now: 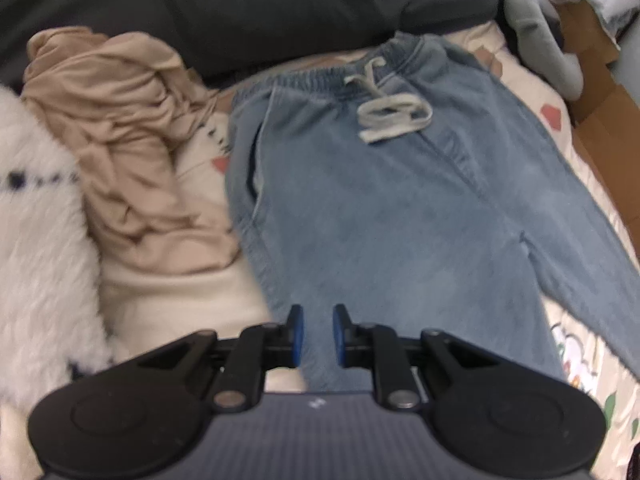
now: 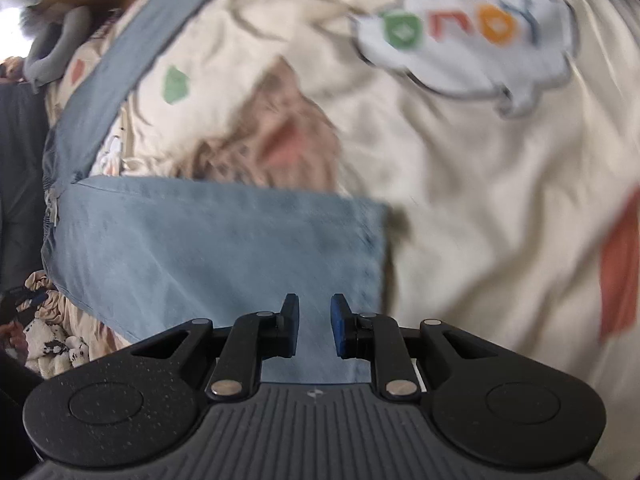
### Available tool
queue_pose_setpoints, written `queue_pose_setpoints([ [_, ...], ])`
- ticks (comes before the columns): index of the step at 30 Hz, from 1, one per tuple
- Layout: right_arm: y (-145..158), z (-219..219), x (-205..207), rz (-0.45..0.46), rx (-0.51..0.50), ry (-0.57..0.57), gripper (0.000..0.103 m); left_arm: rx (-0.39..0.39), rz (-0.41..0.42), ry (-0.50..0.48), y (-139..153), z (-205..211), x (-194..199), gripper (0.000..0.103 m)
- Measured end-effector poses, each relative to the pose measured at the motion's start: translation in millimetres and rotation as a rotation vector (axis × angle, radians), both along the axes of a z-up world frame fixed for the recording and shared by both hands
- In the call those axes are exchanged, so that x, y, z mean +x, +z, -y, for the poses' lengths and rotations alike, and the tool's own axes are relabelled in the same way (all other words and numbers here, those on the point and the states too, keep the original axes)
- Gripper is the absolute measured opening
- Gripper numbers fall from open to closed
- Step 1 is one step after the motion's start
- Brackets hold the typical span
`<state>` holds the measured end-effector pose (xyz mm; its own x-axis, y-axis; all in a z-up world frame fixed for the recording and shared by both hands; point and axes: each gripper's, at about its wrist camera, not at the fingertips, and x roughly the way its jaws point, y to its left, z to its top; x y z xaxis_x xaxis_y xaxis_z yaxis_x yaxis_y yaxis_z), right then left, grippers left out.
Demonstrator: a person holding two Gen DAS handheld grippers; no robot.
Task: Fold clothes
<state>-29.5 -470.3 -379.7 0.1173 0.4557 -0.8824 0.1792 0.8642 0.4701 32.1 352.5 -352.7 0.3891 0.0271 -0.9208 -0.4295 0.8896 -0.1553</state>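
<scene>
Brightness: soft, even indoor light in both views; colours muted.
Light source: blown-out white patch at the upper right of the left wrist view, and at the far upper left of the right wrist view.
Shadows: faint; a dim band beside the hem of the jeans (image 2: 224,248) in the right wrist view.
Blur: right wrist view smeared, the printed bedsheet (image 2: 460,168) streaked; left wrist view milder, the drawstring (image 1: 394,114) soft.
Sharpest: the black tongs (image 1: 317,334) at the bottom of each frame.
Distortion: fisheye bending, dark corners.
</scene>
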Motion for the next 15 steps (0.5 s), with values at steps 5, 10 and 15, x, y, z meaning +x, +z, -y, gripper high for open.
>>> queue_pose_setpoints([
  [5,-0.5,-21.0,15.6,0.057,-0.041,0.06,0.017,-0.022,0.021,-0.041,-33.1,-15.1,12.0,0.015],
  [10,-13.4,-38.8,27.8,0.087,-0.137,0.111,0.017,-0.052,0.016,-0.096,-63.7,7.7,38.1,0.018],
  [15,-28.8,-45.5,31.1,0.075,-0.222,0.132,0.018,-0.083,0.059,-0.204,-74.2,48.6,62.3,0.018],
])
